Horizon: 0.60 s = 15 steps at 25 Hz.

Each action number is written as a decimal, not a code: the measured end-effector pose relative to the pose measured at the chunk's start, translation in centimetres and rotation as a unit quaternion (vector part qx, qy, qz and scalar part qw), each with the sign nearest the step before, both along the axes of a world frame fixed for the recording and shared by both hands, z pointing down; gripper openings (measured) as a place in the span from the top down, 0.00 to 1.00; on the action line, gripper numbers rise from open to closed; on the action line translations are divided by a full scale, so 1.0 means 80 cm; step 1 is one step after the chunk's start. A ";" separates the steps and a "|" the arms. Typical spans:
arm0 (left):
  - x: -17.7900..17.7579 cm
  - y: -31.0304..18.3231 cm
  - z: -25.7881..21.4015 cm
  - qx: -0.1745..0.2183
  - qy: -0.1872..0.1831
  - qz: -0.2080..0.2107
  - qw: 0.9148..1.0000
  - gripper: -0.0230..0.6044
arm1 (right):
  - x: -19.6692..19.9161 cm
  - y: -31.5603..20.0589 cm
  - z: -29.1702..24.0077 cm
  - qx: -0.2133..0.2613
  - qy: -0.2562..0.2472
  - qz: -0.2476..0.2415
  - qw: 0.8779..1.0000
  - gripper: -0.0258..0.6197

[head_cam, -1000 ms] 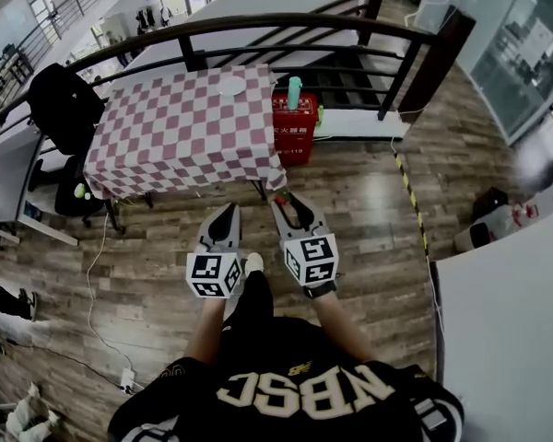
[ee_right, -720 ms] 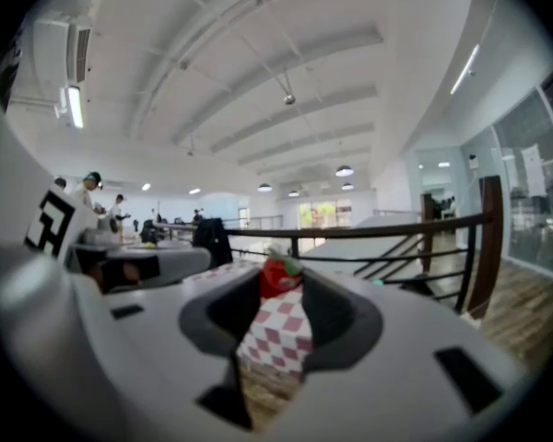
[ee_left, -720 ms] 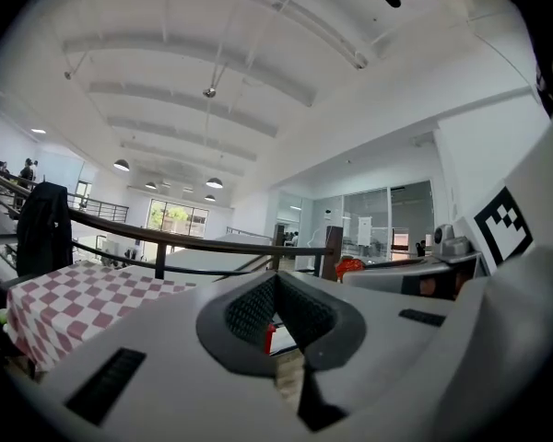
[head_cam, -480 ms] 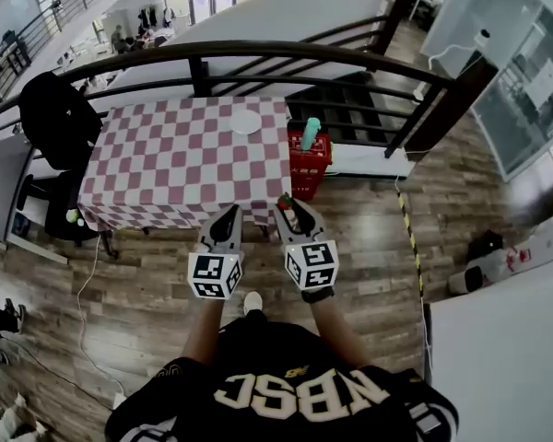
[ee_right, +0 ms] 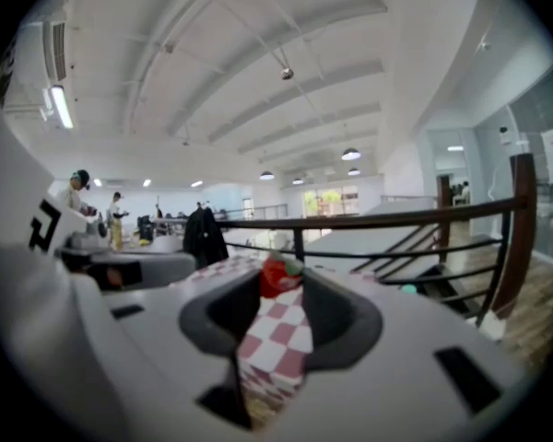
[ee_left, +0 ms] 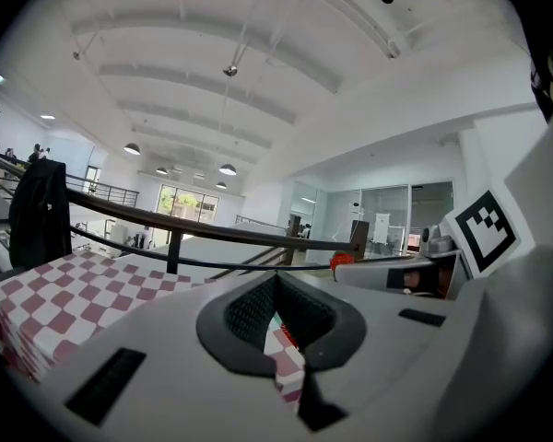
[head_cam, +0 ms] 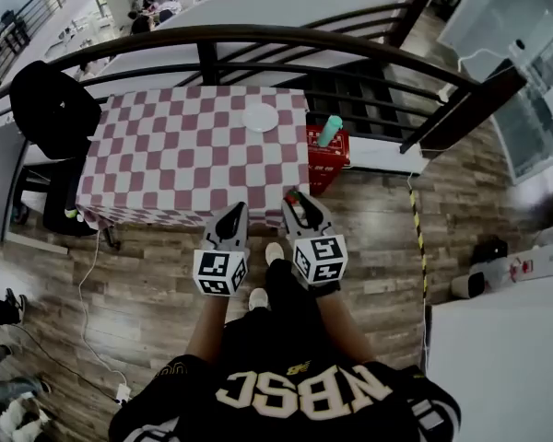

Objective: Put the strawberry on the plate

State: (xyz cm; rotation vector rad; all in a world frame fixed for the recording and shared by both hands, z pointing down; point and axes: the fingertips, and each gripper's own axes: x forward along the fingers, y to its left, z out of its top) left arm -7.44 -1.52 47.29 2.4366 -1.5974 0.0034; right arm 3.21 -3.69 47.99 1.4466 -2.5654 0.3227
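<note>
Strawberry [ee_right: 277, 275] sits pinched between the tips of my right gripper [head_cam: 294, 200], red with its green cap showing above the pads. The jaws are closed on it with only the berry's width between them. I hold it in the air at the near edge of the checked table [head_cam: 166, 159], close to the table's near right corner, and the red and white cloth shows through the gap behind the berry.

My left gripper [head_cam: 234, 214] is just beside the right one, also at the table's near edge. Its jaws are drawn together at the tips and nothing is between them.

The white plate [head_cam: 260, 118] lies on the far side of the table, towards its right end, and nothing is on it. It is well apart from the berry, with the whole depth of the table between them.

A red box [head_cam: 321, 155] stands on the floor against the table's right side, with a teal bottle [head_cam: 329, 131] on top of it. A black jacket [head_cam: 51, 109] hangs over a chair at the table's left end. A dark railing [head_cam: 258, 35] curves round behind the table's far side.
</note>
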 end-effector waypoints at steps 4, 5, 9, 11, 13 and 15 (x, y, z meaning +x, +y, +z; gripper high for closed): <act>-0.009 -0.050 0.006 -0.001 -0.004 -0.005 1.000 0.95 | -0.014 -0.062 0.011 -0.003 -0.005 -0.007 1.000 0.73; -0.013 -0.067 0.007 -0.001 -0.007 -0.008 1.000 0.95 | -0.018 -0.081 0.011 0.000 -0.008 -0.008 1.000 0.73; -0.019 -0.147 0.006 -0.001 -0.016 -0.019 1.000 0.95 | -0.023 -0.165 0.008 0.009 -0.017 -0.023 1.000 0.73; -0.016 -0.188 0.000 -0.002 -0.020 -0.019 1.000 0.95 | -0.020 -0.209 0.009 0.004 -0.023 -0.026 0.999 0.73; -0.016 -0.225 -0.009 -0.001 -0.030 -0.018 0.999 0.95 | -0.023 -0.248 0.007 -0.001 -0.033 -0.031 0.999 0.73; -0.020 -0.260 -0.014 -0.003 -0.039 -0.019 0.999 0.95 | -0.029 -0.282 0.007 -0.006 -0.042 -0.037 0.998 0.73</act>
